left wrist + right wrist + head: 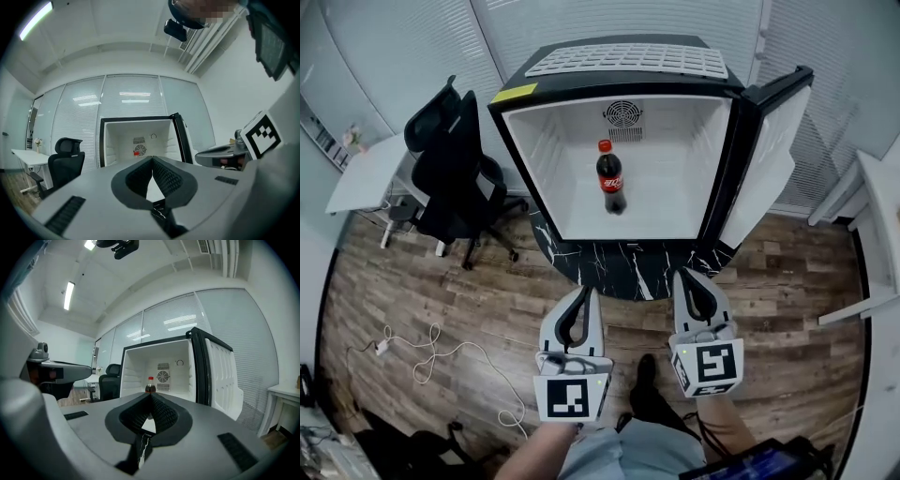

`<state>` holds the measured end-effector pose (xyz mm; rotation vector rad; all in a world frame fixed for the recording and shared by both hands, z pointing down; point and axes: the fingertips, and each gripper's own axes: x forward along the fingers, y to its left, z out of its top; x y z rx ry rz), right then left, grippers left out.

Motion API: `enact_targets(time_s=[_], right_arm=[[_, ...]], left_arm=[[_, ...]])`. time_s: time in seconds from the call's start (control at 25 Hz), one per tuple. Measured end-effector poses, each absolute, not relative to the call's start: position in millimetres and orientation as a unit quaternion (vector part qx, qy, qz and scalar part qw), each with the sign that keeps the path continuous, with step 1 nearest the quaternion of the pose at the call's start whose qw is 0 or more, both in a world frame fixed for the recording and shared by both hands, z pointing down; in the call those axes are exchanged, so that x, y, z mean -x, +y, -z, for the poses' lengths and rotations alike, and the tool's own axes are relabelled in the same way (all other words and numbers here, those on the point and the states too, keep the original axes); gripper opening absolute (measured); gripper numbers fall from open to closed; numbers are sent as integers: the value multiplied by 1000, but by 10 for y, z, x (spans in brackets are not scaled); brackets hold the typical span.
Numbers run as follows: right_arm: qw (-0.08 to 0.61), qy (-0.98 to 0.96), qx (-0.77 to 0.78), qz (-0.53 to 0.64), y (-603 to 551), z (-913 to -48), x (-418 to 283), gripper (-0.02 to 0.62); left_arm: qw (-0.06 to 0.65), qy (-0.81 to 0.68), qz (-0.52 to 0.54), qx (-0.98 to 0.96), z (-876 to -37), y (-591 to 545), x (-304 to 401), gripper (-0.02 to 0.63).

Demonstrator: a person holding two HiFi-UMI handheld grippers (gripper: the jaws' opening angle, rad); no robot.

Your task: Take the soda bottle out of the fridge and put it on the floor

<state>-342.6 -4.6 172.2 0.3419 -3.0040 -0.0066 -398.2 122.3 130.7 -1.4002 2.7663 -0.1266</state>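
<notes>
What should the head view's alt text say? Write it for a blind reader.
A soda bottle stands alone inside an open fridge, its door swung to the right. Below, over the wood floor, the left gripper and right gripper point toward it, both shut and empty.

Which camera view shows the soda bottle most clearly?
Head view: the whole soda bottle stands unobstructed in the fridge. The right gripper view shows only its top; the left gripper view, a red speck.

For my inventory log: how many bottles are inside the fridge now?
1. The soda bottle stands upright near the middle of the open fridge, in front of the rear fan. The door shelves show only partly.
</notes>
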Motion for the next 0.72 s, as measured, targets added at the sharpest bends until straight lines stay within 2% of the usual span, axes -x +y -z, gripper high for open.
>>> enact_targets(time_s=[0.36, 0.72], right_arm=[[46, -994, -95, 11, -650, -1514, 4022, 13], [19, -997, -60, 34, -749, -1228, 4412, 14]], left_arm=[[15, 901, 44, 432, -1242, 689, 4540, 17], [40, 918, 31, 394, -1016, 659, 4878, 16]])
